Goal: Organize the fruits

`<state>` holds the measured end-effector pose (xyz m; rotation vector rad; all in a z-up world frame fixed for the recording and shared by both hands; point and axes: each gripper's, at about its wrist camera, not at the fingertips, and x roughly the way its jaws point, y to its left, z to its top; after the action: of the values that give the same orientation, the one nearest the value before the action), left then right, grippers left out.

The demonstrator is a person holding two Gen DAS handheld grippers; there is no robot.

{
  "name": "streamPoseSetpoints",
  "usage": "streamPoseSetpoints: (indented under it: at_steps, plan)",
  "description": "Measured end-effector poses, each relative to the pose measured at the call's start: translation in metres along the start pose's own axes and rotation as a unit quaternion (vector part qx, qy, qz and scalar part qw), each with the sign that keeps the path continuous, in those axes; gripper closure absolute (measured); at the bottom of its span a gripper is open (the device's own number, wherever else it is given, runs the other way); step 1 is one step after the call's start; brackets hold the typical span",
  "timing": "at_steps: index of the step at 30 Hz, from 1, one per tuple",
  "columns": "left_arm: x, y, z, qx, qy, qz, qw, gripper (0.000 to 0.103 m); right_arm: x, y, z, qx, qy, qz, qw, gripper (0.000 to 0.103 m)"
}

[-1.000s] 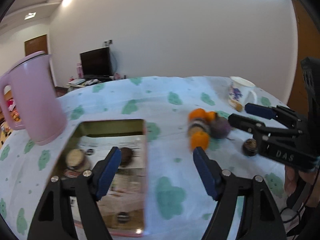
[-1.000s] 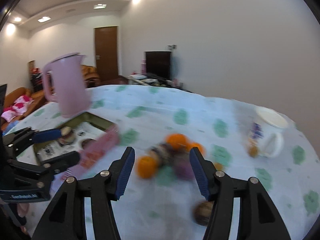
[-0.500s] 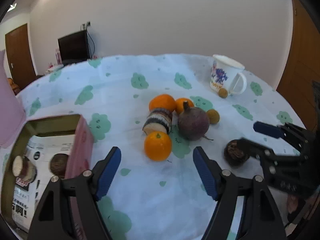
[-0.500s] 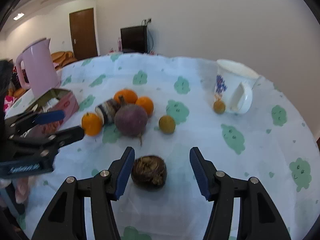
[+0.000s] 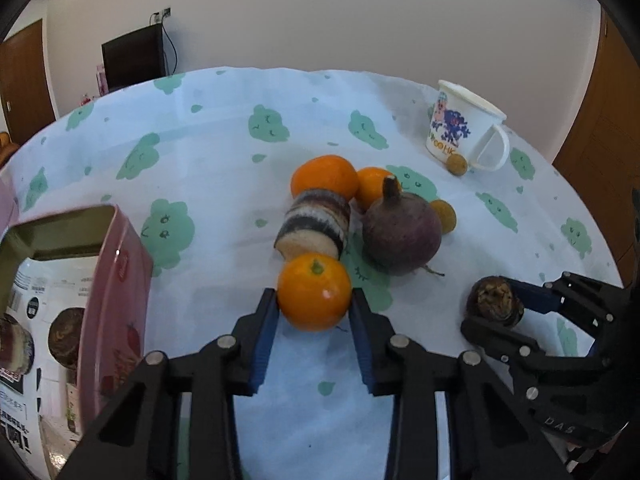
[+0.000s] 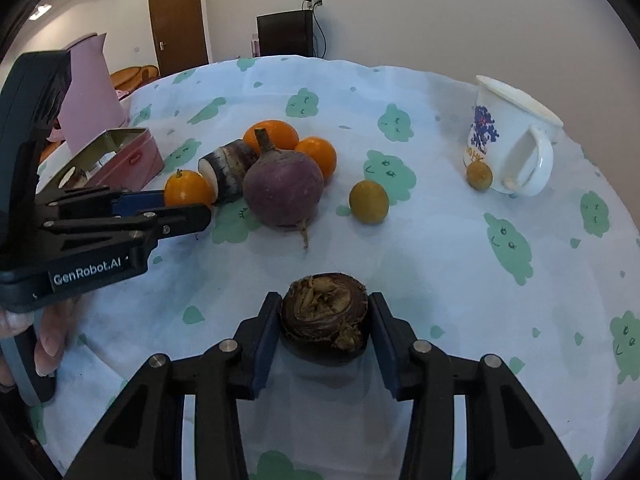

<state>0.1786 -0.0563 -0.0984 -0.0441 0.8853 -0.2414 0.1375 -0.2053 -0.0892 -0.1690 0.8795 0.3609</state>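
Note:
My left gripper [image 5: 314, 294] is shut on a small orange [image 5: 314, 304] that rests on the tablecloth, its blue pads pressed against both sides. The right gripper [image 6: 324, 300] has a dark brown hairy corm [image 6: 324, 316] between its pads; its jaws are closing and the pads touch the corm's sides. Just behind the orange lie a striped cut root [image 5: 316, 220], a purple beet [image 5: 400, 232] and two more oranges [image 5: 324, 176]. At the left stands a pink tin [image 5: 116, 280], open, with root pieces inside.
A white mug [image 5: 460, 124] stands at the far right with a small yellowish fruit [image 5: 456, 164] against it. A second one [image 6: 368, 202] lies right of the beet. A pink jug [image 6: 90, 92] stands behind the tin. A hand [image 6: 48, 340] holds the left gripper.
Both grippers came down and forward, away from the tin. The left one's jaws shut on the orange. The right one's jaws narrowed around the brown corm.

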Motion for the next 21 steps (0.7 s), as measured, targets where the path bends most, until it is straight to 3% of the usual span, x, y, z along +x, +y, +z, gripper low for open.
streamPoseSetpoints:
  at_steps: [11,21]
  plan:
    - [-0.015,-0.001,-0.008,0.011,-0.019,0.001,0.9997,0.067,-0.006,0.013,0.022,0.026,-0.054,0.007,0.998,0.058]
    - [-0.033,0.0,-0.012,0.015,-0.068,0.009,0.9976,0.067,-0.015,0.014,0.027,0.041,-0.114,0.018,0.992,0.058]
